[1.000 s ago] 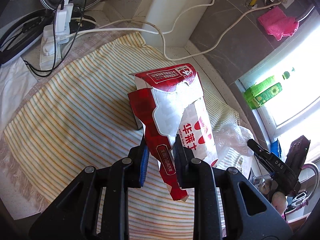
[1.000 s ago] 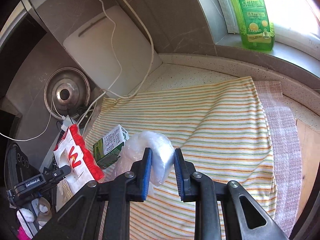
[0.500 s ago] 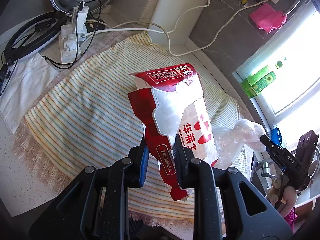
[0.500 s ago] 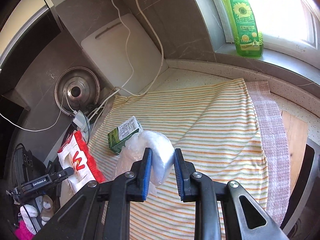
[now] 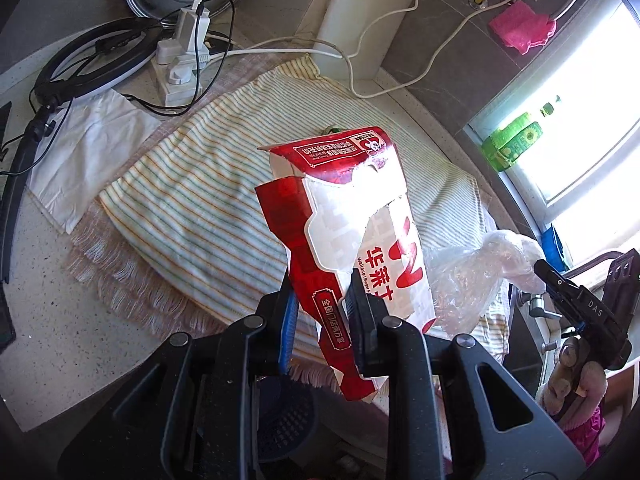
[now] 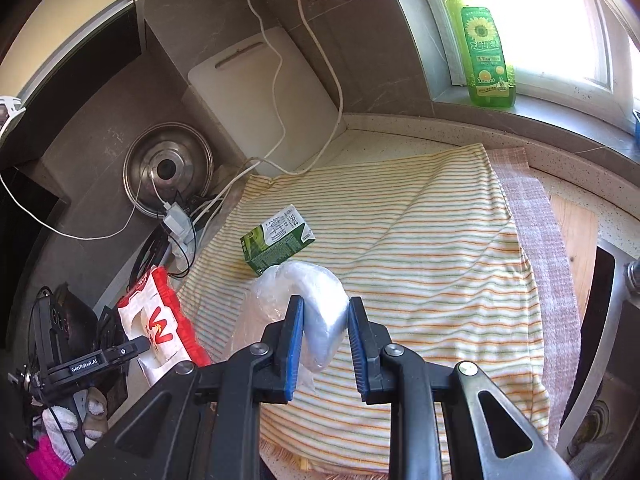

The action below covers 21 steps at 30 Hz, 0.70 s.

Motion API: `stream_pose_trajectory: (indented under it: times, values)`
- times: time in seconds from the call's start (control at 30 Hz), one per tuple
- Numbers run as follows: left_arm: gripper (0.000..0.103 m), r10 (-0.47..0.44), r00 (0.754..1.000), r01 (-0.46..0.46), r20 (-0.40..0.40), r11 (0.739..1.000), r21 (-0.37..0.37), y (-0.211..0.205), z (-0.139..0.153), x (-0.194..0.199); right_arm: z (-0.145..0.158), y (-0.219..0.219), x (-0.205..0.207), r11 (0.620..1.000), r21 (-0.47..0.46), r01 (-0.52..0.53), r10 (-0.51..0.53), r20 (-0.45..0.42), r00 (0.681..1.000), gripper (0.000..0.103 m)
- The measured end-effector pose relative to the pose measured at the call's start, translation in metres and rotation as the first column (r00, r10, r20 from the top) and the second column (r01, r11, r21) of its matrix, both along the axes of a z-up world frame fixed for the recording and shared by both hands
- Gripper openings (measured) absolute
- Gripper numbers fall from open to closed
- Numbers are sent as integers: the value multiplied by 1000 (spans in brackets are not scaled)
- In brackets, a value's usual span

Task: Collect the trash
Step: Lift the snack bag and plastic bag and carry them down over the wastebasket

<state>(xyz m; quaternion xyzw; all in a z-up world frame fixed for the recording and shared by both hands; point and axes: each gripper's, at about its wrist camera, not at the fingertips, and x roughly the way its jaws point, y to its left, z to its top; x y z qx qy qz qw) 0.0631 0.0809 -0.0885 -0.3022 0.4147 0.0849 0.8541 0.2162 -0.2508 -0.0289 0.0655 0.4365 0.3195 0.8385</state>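
Since a second ago both grippers have pulled back from the counter: the striped cloth now shows its fringed near edge and more speckled countertop around it, and a blue basket has come into sight under the left gripper, where before only cloth lay below. The grips themselves are unchanged. The left gripper stays clamped on the torn red-and-white paper bag, held upright above the cloth's near edge. The right gripper keeps its pads pressed on the clear plastic bag, lifted off the cloth.

The green carton lies on its side on the cloth, well clear of both grippers; in the right wrist view it now sits farther up the frame, fully apart from the plastic bag, where earlier the bag overlapped it.

In the left wrist view the carton is almost wholly hidden behind the paper bag — only a sliver of green peeks over the bag's top. The basket is largely blocked by the gripper body, so its contents cannot be made out. The window glare washes out the sill around the green dish-soap bottle.
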Motion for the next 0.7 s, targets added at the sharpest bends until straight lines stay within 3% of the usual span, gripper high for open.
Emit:
stream_pose_trajectory:
  times: [0.7]
  values:
    - [22,-69,997,70,-21,995,69,-2,-10,-65,-5,4,-84,998,-58,20,-19,20,1000,21]
